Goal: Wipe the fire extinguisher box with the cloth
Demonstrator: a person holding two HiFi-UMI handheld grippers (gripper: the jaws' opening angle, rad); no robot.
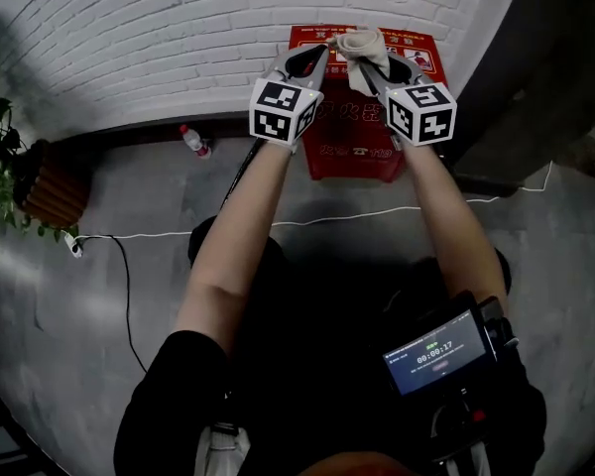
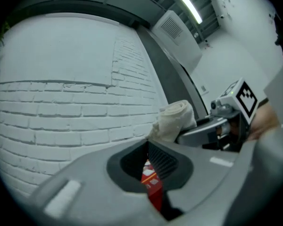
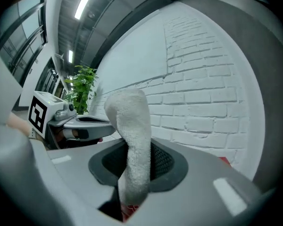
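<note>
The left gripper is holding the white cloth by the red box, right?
Not quite. It is the right gripper that holds the white cloth by the red box; the right gripper view shows the cloth pinched between its jaws.

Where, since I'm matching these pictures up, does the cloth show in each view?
Head view: cloth top centre, over the red box's upper part.
Left gripper view: cloth right of centre, past the jaws.
Right gripper view: cloth centre, clamped in the right hand-held gripper.
Shared landmark: white brick wall.
</note>
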